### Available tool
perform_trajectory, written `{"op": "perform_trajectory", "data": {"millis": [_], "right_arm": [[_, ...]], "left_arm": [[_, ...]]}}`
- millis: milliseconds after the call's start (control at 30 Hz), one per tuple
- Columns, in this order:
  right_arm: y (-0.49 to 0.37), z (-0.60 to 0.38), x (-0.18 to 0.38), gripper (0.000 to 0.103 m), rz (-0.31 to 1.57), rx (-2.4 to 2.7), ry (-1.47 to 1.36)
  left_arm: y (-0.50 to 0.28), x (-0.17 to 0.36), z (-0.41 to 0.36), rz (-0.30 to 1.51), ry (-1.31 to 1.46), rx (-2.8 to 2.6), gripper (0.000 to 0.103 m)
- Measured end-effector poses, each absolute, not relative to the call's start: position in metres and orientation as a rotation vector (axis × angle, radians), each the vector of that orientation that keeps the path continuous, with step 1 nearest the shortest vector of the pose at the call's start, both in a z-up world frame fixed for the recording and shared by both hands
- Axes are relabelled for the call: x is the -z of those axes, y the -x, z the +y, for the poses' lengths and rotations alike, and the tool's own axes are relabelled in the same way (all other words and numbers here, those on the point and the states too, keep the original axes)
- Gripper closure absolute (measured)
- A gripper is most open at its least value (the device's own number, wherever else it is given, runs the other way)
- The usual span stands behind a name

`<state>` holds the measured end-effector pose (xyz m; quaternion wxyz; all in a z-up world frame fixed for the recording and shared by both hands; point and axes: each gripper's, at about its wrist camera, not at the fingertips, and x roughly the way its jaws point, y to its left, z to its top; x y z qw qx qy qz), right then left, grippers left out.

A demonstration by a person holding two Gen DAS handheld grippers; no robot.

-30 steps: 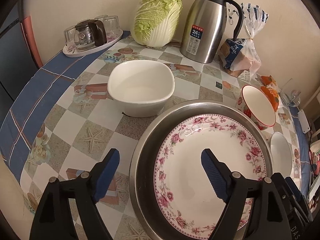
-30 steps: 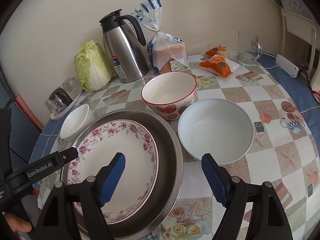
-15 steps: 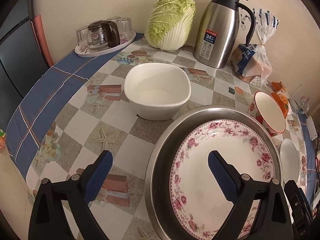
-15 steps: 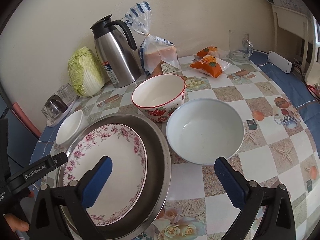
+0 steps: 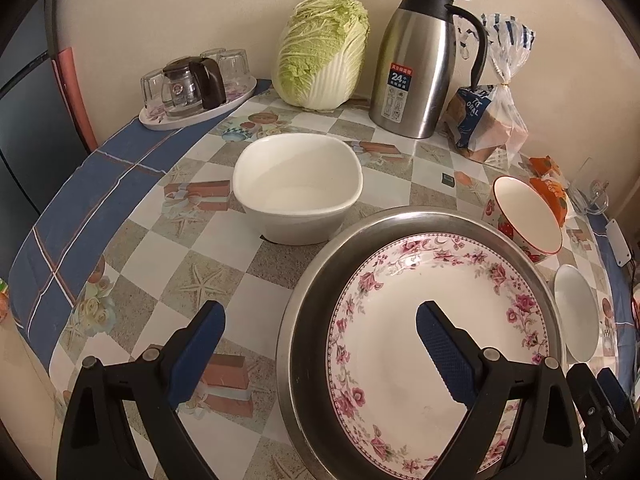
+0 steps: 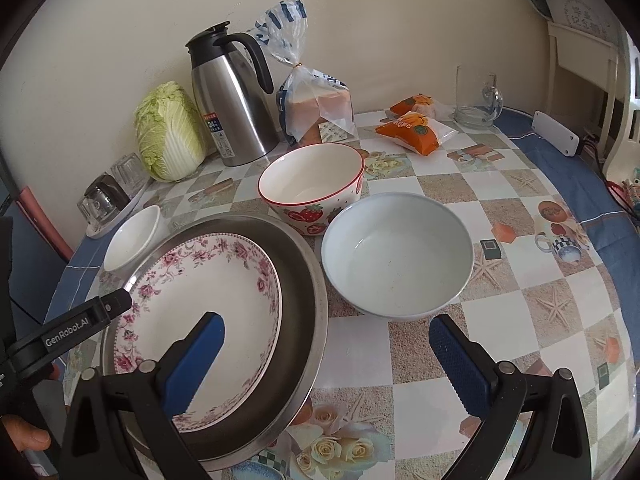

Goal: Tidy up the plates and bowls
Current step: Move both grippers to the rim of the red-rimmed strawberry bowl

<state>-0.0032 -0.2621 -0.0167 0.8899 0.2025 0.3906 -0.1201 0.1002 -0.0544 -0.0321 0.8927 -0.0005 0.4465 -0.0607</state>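
— Left wrist view?
— The left gripper (image 5: 318, 330) hovers wide apart and empty over the pan (image 5: 308, 300) rim; the floral plate (image 5: 436, 344) lies inside, the square bowl (image 5: 298, 188) beyond.

— Right wrist view?
— The right gripper (image 6: 326, 344) gapes wide, holding nothing, low before the pale bowl (image 6: 398, 254); the strawberry bowl (image 6: 312, 188) is behind it.

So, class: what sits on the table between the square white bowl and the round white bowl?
In both wrist views, the steel pan holding the floral plate lies between the square white bowl and round white bowl.
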Motion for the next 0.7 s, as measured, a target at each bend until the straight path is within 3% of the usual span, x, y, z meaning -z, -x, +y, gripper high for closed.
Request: {"op": "perform_trajectory", "data": {"millis": [333, 700], "right_arm": [[0.005, -0.262, 0.008, 0.0, 0.81, 0.247, -0.412], [-0.023, -0.281, -0.018, 0.0, 0.855, 0.245, -0.4]], "left_arm": [[-0.105, 0.023, -0.059, 0.927, 0.013, 0.175, 0.006], [-0.151, -0.026, -0.08, 0.931, -0.067, 0.266, 0.006]]}}
